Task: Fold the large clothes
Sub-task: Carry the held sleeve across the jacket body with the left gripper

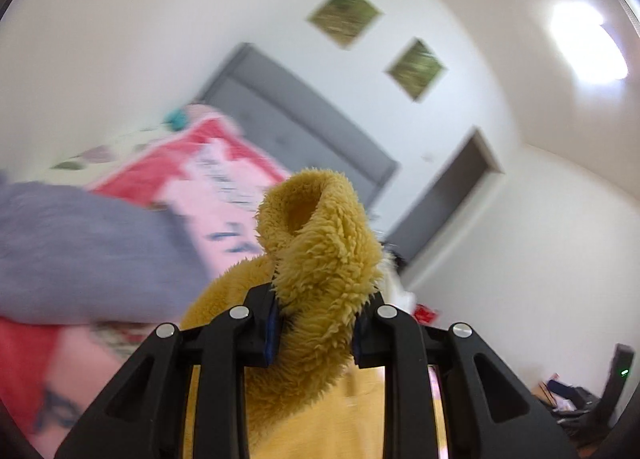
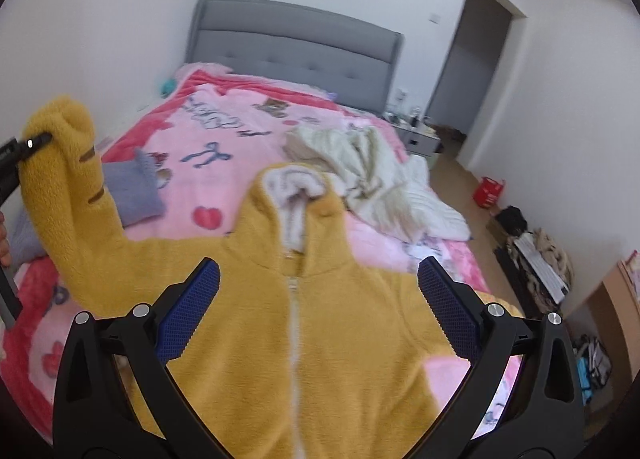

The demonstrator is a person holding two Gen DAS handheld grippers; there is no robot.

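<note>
A yellow fleece hooded jacket [image 2: 320,331] lies front up on the pink bed cover [image 2: 224,163], zipper closed, hood [image 2: 296,187] toward the headboard. My left gripper [image 1: 316,323] is shut on the cuff of its sleeve [image 1: 320,243] and holds it raised above the bed; it also shows at the left edge of the right wrist view [image 2: 32,143], with the lifted sleeve [image 2: 68,179]. My right gripper [image 2: 318,299] is open and empty, just above the jacket's chest.
A grey folded garment [image 2: 136,191] lies left of the jacket, and a cream and white pile of clothes [image 2: 372,179] lies right of the hood. A grey headboard [image 2: 292,47], a doorway [image 2: 472,59], a nightstand [image 2: 416,135] and floor clutter [image 2: 536,255] are to the right.
</note>
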